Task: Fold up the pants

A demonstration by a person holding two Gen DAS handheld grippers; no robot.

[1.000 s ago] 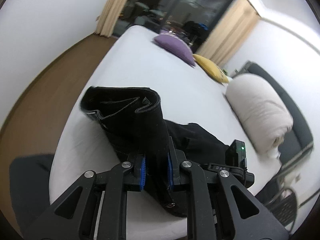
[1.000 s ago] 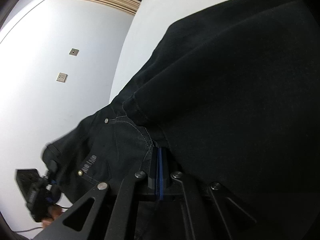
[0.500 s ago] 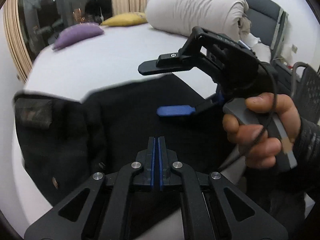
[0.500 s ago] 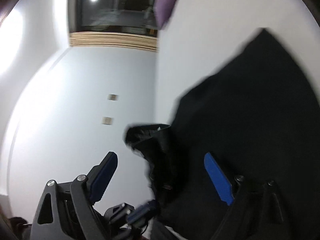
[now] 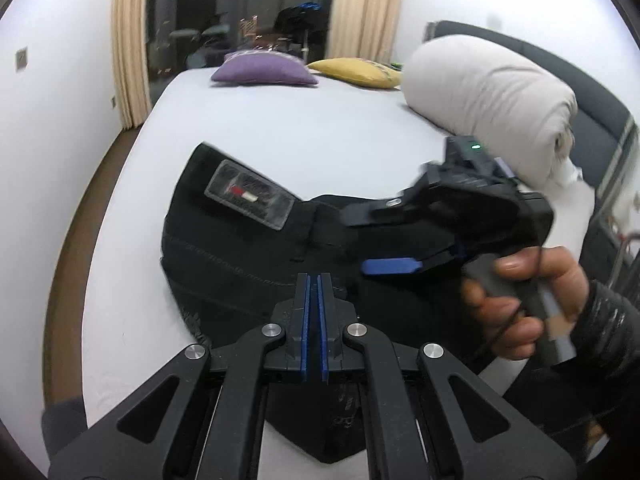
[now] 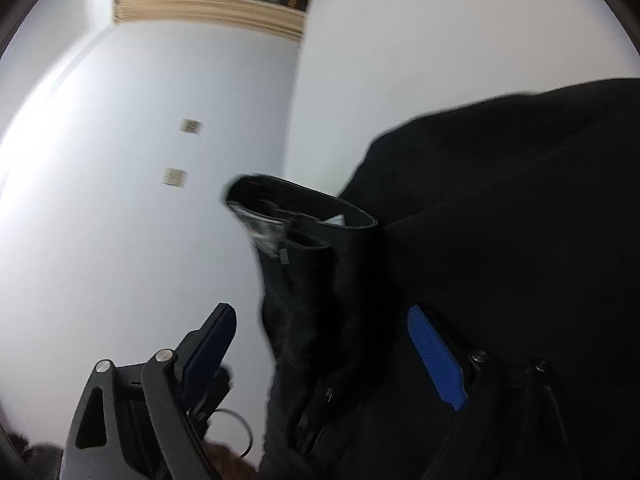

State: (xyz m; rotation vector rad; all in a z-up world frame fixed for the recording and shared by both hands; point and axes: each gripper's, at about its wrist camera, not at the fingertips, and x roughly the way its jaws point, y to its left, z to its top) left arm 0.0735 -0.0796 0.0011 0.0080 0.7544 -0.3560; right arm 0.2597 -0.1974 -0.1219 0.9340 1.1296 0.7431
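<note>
Black pants lie folded on the white bed, waistband label up, near the bed's front edge. My left gripper is shut and empty, just above the pants. My right gripper shows in the left wrist view at right, held by a hand, jaws open over the pants. In the right wrist view the right gripper is open and empty, with the pants filling the right side and the waistband end between the fingers' line of sight.
A purple pillow and a yellow pillow lie at the far end of the bed. A rolled beige duvet lies along the right against a dark headboard. Curtains and a dark window stand behind. Wooden floor runs along the left.
Both grippers let go of the pants. The left one shut empty; the right one opened and drew back. The pants now lie flat on the bed with the label up.
</note>
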